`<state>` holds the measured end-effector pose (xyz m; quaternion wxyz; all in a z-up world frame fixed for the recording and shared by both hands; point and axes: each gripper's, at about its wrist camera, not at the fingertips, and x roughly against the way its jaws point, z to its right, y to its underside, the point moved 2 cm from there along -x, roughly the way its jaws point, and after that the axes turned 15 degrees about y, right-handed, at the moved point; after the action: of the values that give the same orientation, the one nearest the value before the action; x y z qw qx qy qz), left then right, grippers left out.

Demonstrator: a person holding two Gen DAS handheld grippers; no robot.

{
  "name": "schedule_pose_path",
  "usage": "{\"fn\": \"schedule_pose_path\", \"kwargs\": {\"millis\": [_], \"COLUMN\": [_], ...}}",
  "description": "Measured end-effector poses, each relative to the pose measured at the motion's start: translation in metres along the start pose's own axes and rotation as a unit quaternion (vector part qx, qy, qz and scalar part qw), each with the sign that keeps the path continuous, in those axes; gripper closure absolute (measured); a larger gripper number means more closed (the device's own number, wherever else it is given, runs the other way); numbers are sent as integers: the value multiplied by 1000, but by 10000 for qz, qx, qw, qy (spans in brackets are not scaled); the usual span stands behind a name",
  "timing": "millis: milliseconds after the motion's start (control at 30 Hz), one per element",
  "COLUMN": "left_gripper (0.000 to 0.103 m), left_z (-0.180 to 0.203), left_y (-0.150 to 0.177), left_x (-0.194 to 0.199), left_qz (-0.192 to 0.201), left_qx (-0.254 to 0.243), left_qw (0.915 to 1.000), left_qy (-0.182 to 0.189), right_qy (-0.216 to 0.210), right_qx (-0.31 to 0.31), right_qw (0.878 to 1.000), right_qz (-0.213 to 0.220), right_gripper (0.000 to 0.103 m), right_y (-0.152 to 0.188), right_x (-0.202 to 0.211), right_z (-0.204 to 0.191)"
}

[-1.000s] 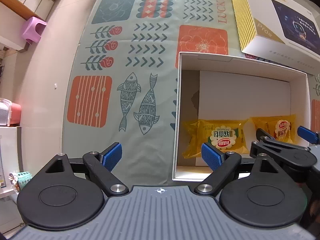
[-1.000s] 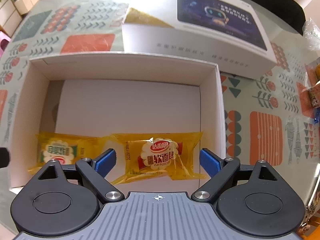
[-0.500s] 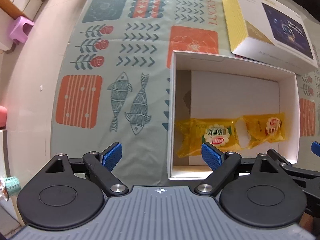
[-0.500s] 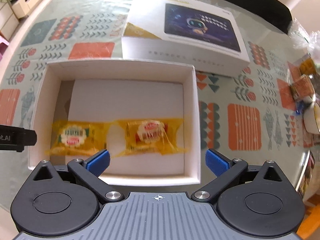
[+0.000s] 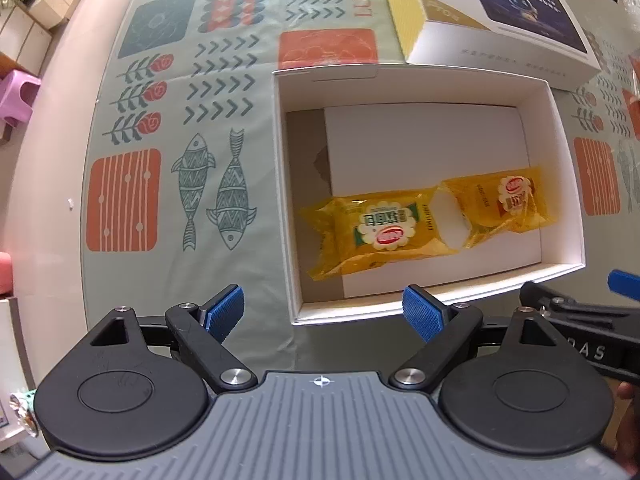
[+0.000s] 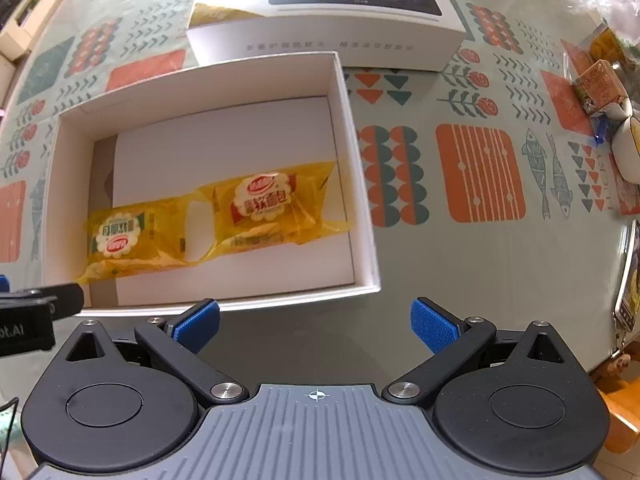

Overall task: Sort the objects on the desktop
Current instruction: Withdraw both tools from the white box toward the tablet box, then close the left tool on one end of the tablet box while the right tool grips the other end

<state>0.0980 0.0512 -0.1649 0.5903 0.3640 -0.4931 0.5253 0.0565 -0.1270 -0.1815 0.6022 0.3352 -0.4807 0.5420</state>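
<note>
Left wrist view: 2 yellow bread packets (image 5: 376,232) (image 5: 506,204) in 1 white box (image 5: 568,152).

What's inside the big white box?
Inside the white box lie two yellow snack packets side by side on a white sheet. What's under the sheet and packets is hidden.

Left gripper (image 5: 323,310) spread wide, nothing between the blue pads (image 5: 223,309); it sits over the box's near left corner. White box (image 5: 560,128) open on the patterned cloth (image 5: 160,168). Two yellow packets lie inside toward the near wall: left packet (image 5: 376,234), right packet (image 5: 504,204), ends touching or overlapping. Lid (image 5: 496,20) just behind the box. Right gripper (image 5: 580,312) at lower right, just outside the near wall.
</note>
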Motion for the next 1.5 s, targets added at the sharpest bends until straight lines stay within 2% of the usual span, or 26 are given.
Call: {"fn": "schedule_pose_path", "kwargs": {"millis": [200,367,500,633,833,900,1067,1167,1233,1367,1500], "left_gripper": [0,0,0,0,0,0,0,0,0,0,0], "left_z": [14,25,30,35,48,52,54,52,51,53,48], "left_y": [-2,-16,-36,-59,-93,-105,-137,-157,-171,-191,-208], "left_x": [3,11,12,13,12,12,6,-3,-8,-19,-30], "left_qz": [-9,207,395,633,979,1116,1291,1143,1040,996,928], "left_qx": [209,397,503,501,303,183,254,454,515,342,376], "left_qw": [9998,9990,9978,9967,9943,9933,9911,9910,9916,9939,9941], "left_qy": [-9,-75,-181,-130,-277,-218,216,524,564,338,415], "right_qy": [-159,-206,-186,-188,-211,-230,-135,-311,-486,-886,-1206], "right_qx": [222,256,292,408,419,479,725,756,659,444,351], "right_qw": [9994,9980,9942,9888,9820,9795,9747,9743,9757,9771,9748], "right_qz": [224,543,1018,1421,1828,1944,2112,2097,2030,1885,1845], "right_gripper": [0,0,0,0,0,0,0,0,0,0,0], "right_y": [-12,-33,-53,-79,-112,-122,-147,-166,-179,-208,-236], "right_x": [2,3,6,8,7,4,-8,-17,-24,-39,-55], "right_z": [14,33,50,67,94,101,115,124,131,145,155]}}
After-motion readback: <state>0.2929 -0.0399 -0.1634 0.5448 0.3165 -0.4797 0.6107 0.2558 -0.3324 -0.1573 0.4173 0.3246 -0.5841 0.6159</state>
